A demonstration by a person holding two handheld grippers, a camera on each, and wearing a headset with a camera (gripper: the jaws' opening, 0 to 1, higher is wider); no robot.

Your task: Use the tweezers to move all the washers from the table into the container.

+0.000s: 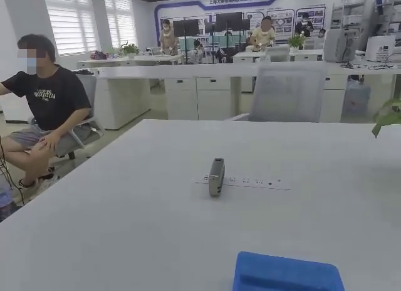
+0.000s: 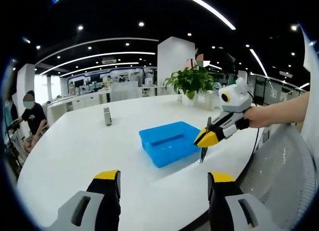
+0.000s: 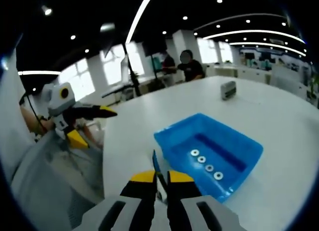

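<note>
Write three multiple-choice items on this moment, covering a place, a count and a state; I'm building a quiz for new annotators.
1. Where does the blue container stand?
A. on the white table
B. on a chair
C. on the floor
2. How many washers lie in it?
A. two
B. four
C. seven
3. How is the right hand-held gripper?
A. open and empty
B. shut on the tweezers
C. shut on a washer
Answers: 1 A, the tabletop surrounds it; 2 B, the right gripper view shows four in a row; 3 B, the jaws are closed with the tweezers between them.
</note>
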